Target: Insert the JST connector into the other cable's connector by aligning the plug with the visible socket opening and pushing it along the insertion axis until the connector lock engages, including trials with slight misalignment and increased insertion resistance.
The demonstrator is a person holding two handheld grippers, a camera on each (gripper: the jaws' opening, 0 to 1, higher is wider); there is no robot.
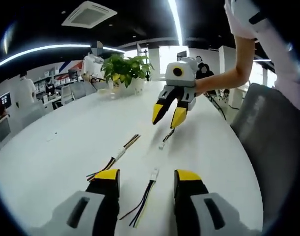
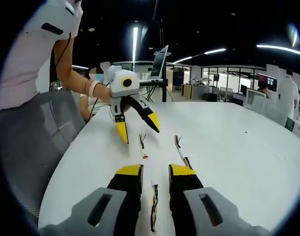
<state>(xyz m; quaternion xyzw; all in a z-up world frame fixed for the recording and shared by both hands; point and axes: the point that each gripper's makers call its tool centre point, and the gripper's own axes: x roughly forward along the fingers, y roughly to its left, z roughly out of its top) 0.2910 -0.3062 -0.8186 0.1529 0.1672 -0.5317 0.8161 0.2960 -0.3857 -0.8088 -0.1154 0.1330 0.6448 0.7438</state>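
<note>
Three short cables lie on the white worktop (image 1: 66, 128), none gripped yet. From my left gripper view: left gripper (image 1: 146, 178) low over the worktop, jaws parted with a clear gap, holding nothing. Between those jaws, running from 6 toward 12 o'clock, lies a cable with black, yellow and white wires (image 1: 142, 201) ending in a small white connector (image 1: 154, 173). At about 10 o'clock from it sits a second cable (image 1: 115, 158), angled, with a pale joint mid-length. Farther out at 12 o'clock, a third cable (image 1: 167, 137) with its own small white connector (image 1: 162, 145), just below the right gripper (image 1: 167, 116). That gripper hangs above the worktop, yellow-tipped jaws open, nothing between them, held by a person's hand (image 1: 204, 84). Potted plant (image 1: 124, 70) at the far edge of the worktop, 11 o'clock.

From my right gripper view: right gripper (image 2: 154, 172), jaws close together but a narrow gap shows, nothing clamped. A multicolour cable (image 2: 153, 209) lies on the worktop in that gap. Ahead at 12 o'clock, two more cables: one (image 2: 142, 145) with a white connector, one (image 2: 181, 150) just right of it. Left gripper (image 2: 139, 132) hovers beyond them, jaws spread wide, empty. Open laptop (image 2: 159, 61) on the far side. Grey chair (image 2: 32, 142) at 9 o'clock.
</note>
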